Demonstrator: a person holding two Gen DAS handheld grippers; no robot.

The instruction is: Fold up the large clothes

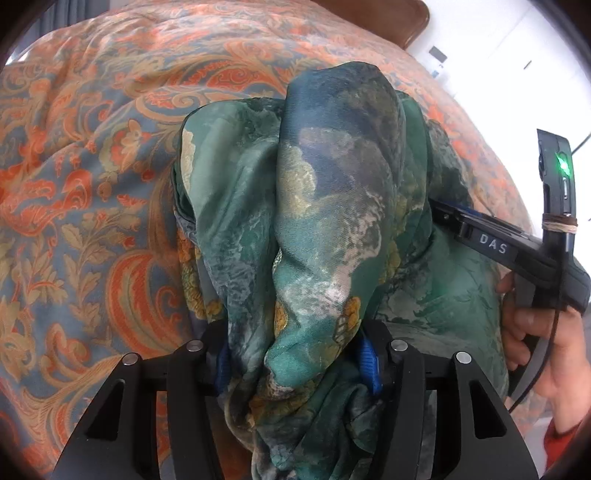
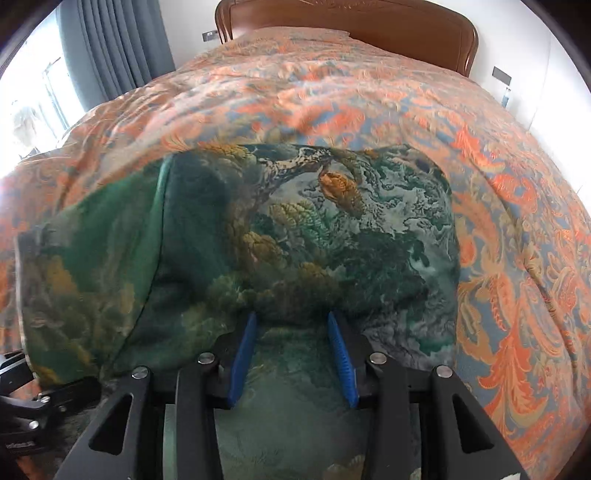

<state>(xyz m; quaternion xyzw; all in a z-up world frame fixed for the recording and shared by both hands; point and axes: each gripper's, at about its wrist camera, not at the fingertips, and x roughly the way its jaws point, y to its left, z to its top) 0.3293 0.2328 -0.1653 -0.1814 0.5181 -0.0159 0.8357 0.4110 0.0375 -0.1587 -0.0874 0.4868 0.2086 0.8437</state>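
Note:
A green printed garment (image 1: 332, 206) hangs bunched over my left gripper (image 1: 295, 365), whose blue pads press on a thick fold of it. In the right wrist view the same garment (image 2: 332, 229) lies spread on the bed. My right gripper (image 2: 293, 354) is open, its blue pads (image 2: 242, 354) set wide apart over the cloth with a fold covering their tips. The right gripper also shows in the left wrist view (image 1: 443, 214), its tips hidden under the garment.
An orange and blue patterned bedspread (image 2: 517, 258) covers the bed. A brown wooden headboard (image 2: 369, 18) stands at the far end. Grey curtains (image 2: 110, 44) hang at the far left by a window. A hand (image 1: 535, 332) holds the right gripper's handle.

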